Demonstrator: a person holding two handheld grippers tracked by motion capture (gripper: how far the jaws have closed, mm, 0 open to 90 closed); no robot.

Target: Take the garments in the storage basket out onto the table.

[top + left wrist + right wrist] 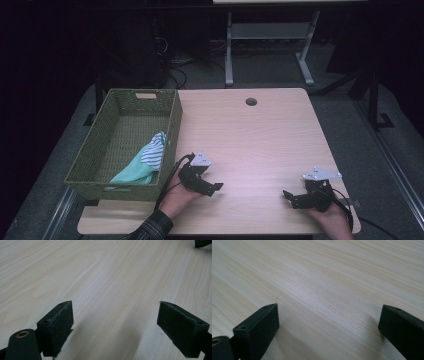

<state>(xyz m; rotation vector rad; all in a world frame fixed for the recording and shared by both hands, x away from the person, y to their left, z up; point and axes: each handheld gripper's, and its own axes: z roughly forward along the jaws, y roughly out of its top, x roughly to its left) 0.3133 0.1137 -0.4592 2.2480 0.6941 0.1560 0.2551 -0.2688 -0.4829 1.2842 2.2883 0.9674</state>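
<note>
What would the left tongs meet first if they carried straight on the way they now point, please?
Probably the right tongs. The left tongs, jaws open, point across the bare wooden table towards them; a dark part at the far edge of the left gripper view looks like them, though depth is unclear.

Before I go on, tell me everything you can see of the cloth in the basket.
The cloth is a soft, crumpled fabric piece, mint green with a part striped dark and white at its upper end. It lies in the green woven basket, in the near right corner, its striped end leaning up against the right wall and reaching the rim. Neither hand-held gripper touches it; the left hand-held gripper is on the table beside the basket.
</note>
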